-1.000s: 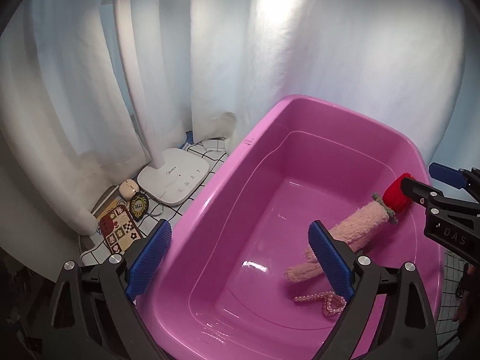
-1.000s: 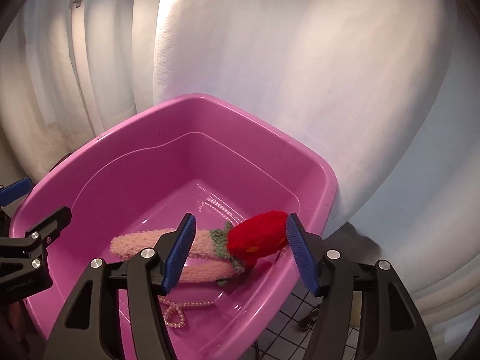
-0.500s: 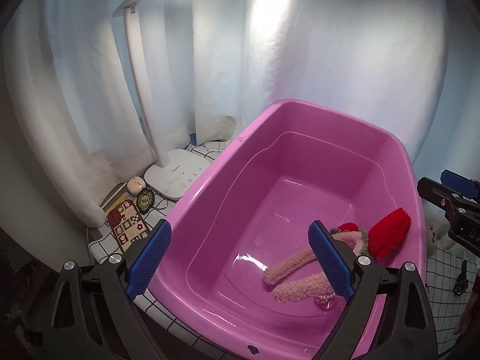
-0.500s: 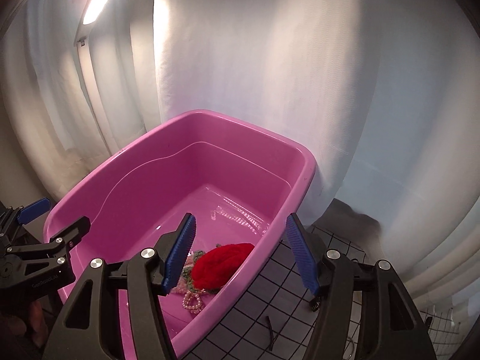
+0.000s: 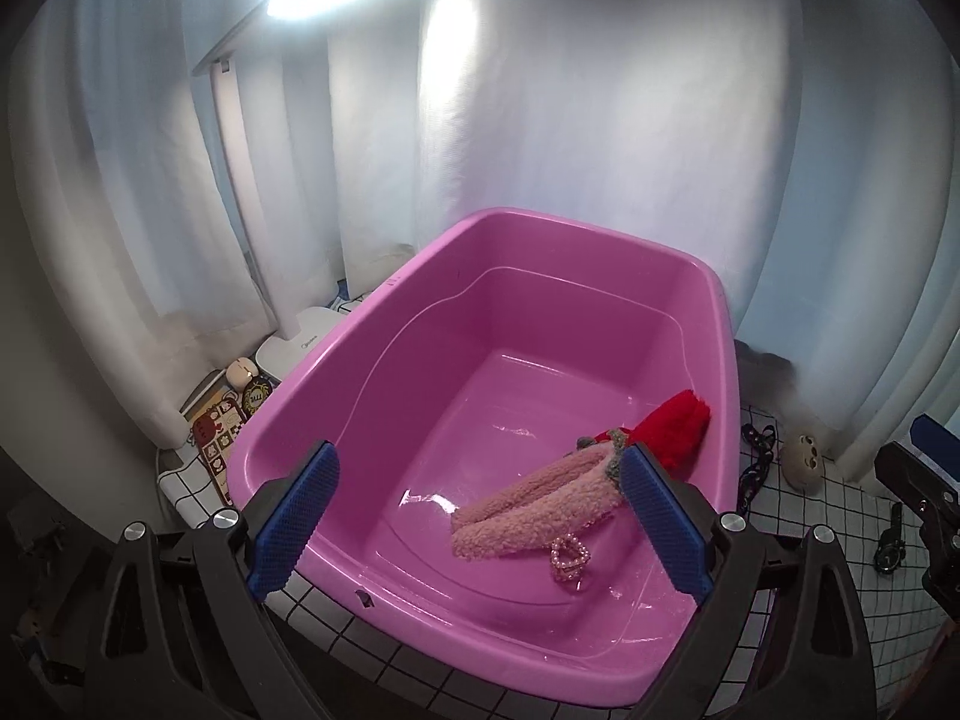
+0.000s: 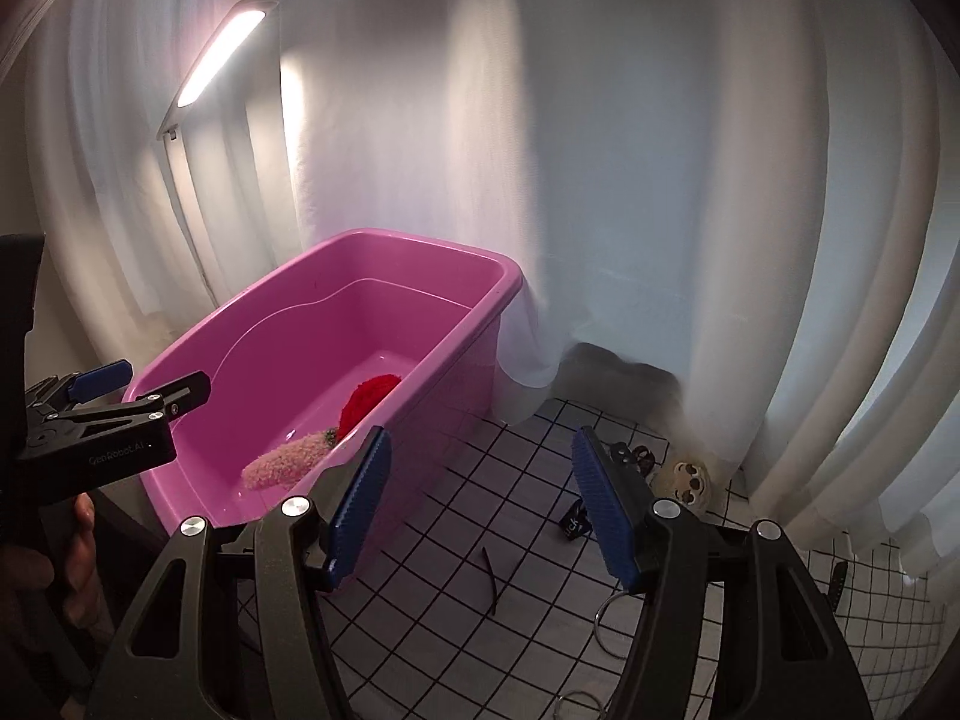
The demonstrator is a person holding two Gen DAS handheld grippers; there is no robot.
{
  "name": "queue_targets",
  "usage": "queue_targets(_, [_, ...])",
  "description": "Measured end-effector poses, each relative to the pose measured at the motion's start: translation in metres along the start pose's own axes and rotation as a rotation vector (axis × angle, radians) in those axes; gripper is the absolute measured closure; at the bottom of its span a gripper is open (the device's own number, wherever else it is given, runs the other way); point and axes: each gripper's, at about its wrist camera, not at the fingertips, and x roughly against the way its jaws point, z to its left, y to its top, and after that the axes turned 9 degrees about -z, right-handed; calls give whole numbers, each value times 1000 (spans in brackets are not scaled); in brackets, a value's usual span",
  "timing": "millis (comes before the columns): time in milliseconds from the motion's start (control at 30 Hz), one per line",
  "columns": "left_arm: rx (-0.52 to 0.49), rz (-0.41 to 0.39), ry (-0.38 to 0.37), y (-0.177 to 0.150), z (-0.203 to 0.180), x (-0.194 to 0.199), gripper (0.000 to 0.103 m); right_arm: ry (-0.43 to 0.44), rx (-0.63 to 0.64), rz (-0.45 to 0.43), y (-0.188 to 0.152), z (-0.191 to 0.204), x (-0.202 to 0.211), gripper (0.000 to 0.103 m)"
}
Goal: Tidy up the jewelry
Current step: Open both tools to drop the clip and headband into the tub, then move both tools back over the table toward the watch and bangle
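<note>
Pink tub (image 6: pixel 492 276) hiding pearl bracelet (image 5: pixel 569 557)

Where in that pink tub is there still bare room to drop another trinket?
The far half of the tub floor, beyond the fuzzy headband, is bare, as is the near-left corner by the left claw. The near-right corner is crowded: headband, its red tuft and a pearl bracelet.

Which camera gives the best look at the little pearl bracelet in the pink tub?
The left wrist view: the pearl bracelet lies in plain sight on the pink tub floor, beside the fuzzy pink item. In the right wrist view the tub wall hides it.
</note>
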Motion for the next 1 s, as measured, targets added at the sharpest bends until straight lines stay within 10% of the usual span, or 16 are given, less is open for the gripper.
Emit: queue_targets(1000, [-77, 172, -204, -105, -154, 18, 7, -372, -317, 127, -169, -210, 128, 39])
